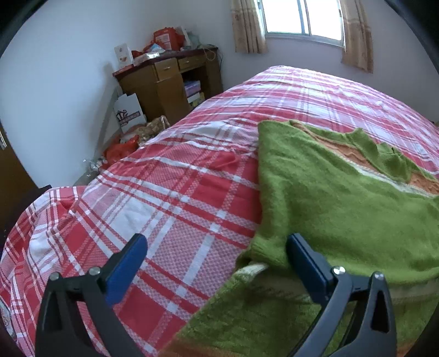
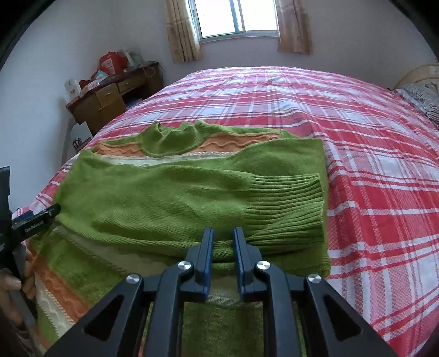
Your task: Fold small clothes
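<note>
A green knitted sweater (image 2: 170,197) with orange and cream stripes lies on the bed, both sleeves folded across its body; the ribbed cuff (image 2: 288,206) points right. It also shows in the left wrist view (image 1: 343,206). My right gripper (image 2: 222,241) is nearly closed, its jaws pinching a fold of the sweater's sleeve at the near edge. My left gripper (image 1: 216,252) is open wide at the sweater's left edge; its right fingertip (image 1: 299,247) touches the sleeve fold and nothing is held. It appears in the right wrist view (image 2: 41,217) at the far left.
The bed has a red and white plaid cover (image 1: 178,197). A cluttered wooden desk (image 1: 170,79) stands against the wall to the left, with boxes and bags on the floor beside it. A curtained window (image 2: 236,19) is behind the bed.
</note>
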Motion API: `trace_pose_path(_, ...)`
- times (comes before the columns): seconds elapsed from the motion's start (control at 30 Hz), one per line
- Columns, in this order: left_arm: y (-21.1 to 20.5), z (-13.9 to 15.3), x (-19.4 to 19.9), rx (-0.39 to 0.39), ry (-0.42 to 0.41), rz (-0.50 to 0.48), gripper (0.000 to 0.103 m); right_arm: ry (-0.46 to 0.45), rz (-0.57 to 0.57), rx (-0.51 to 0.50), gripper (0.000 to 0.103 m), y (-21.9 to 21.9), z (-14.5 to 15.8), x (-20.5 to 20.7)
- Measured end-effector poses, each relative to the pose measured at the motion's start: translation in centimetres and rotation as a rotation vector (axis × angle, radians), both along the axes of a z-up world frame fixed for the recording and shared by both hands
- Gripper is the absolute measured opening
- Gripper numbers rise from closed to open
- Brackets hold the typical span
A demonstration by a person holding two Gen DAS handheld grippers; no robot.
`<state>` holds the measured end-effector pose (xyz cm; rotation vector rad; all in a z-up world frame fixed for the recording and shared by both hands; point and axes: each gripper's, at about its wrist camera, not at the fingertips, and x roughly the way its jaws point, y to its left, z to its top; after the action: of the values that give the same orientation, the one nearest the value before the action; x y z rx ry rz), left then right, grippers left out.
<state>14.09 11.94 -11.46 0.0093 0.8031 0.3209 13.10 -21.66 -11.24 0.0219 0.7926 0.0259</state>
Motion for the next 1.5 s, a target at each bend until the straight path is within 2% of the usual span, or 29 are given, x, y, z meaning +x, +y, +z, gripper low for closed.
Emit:
trace_pose_path(0.17,-1.0,1.4,-2.4,0.005,0.000,-0.055,0.103,0.029,-0.028,0.023,0.018,-0.4,0.7,-0.6)
trace_pose_path(0.3,-1.0,2.9,-4.8,-0.002,-0.021,-0.092,0.103,-0.040,-0.057,0.099,0.031,-1.2,3.2,-5.5)
trace_pose_path(0.33,-1.1,3.3,-5.2,-0.006,-0.027,-0.100,0.103,-0.055,-0.057,0.097,0.033,-1.3,3.8,-6.5)
trace_pose_path(0.4,-1.4,3.8,-6.3,-0.013,-0.036,-0.129,0.103,-0.107,-0.053,0.076,0.046,-1.4,5.5,-9.6)
trace_pose_path(0.47,-1.9,4.1,-7.4,0.000,-0.048,-0.157,0.103,-0.147,-0.051,0.052,0.055,-1.6,6.9,-12.2)
trace_pose_path(0.57,-2.8,4.2,-9.4,0.034,-0.073,-0.199,0.103,-0.193,-0.039,0.025,0.056,-2.0,8.8,-16.4)
trace_pose_path(0.63,-3.3,4.1,-10.9,0.026,-0.074,-0.244,0.103,-0.203,-0.038,0.016,0.056,-2.5,9.6,-18.8)
trace_pose_path(0.77,-4.1,4.0,-12.8,0.004,-0.053,-0.275,0.103,-0.206,-0.057,0.005,0.056,-3.4,10.0,-22.7)
trace_pose_path(1.1,-5.7,3.6,-16.7,0.000,-0.033,-0.314,0.103,-0.154,-0.030,0.035,0.056,-2.7,7.4,-27.0)
trace_pose_path(1.23,-5.8,3.5,-18.7,0.040,-0.042,-0.329,0.103,-0.133,0.005,0.026,0.056,-1.8,6.6,-28.6)
trace_pose_path(1.37,-5.5,3.4,-20.4,0.034,-0.040,-0.340,0.103,-0.109,0.020,0.044,0.056,-1.6,6.4,-29.7)
trace_pose_path(1.5,-5.5,3.4,-21.5,0.061,-0.051,-0.349,0.103,-0.095,0.018,0.029,0.056,-1.9,6.7,-31.1)
